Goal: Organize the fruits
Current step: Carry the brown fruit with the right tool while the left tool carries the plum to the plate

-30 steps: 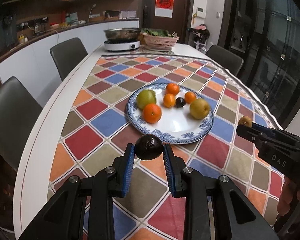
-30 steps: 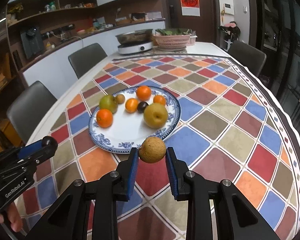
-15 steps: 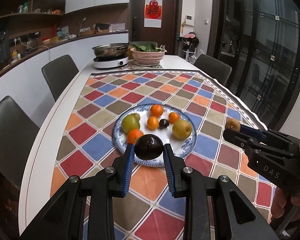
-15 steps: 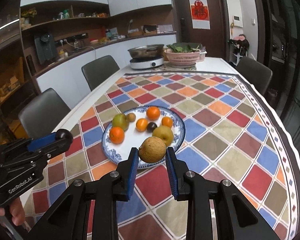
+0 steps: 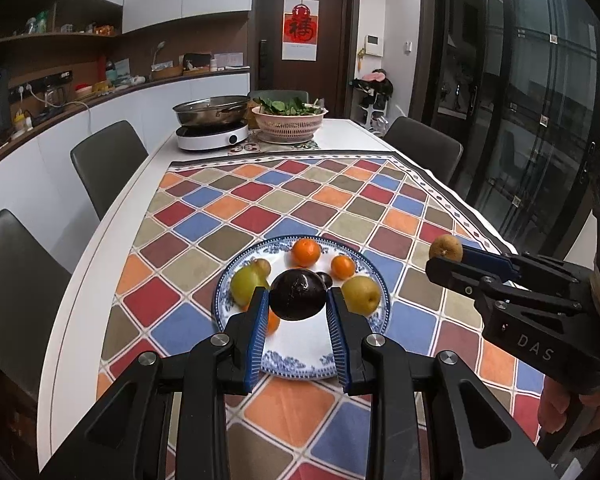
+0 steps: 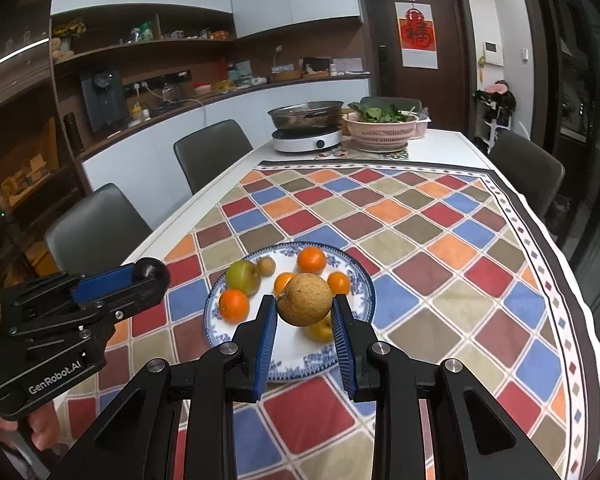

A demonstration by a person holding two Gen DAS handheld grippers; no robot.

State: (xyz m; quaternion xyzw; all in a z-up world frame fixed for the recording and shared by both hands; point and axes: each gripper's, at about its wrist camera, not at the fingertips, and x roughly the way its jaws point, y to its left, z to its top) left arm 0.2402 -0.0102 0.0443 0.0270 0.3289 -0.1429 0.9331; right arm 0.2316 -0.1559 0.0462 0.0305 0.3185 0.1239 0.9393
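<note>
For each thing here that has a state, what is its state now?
left hand-held gripper: shut on dark round fruit, raised.
right hand-held gripper: shut on tan round fruit, raised.
blue-patterned plate: on the tablecloth, holding fruit.
pink colander: filled with greens.
door: shut.

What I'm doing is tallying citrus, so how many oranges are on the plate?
4. On the plate: front left orange, back orange, right orange, and a middle orange partly behind the held brown fruit, which may hide others.

Fruits lie on the plate (image 6: 216, 300) on the tablecloth (image 6: 440, 240), cooker (image 6: 306, 142) and basket (image 6: 382, 132) behind.
</note>
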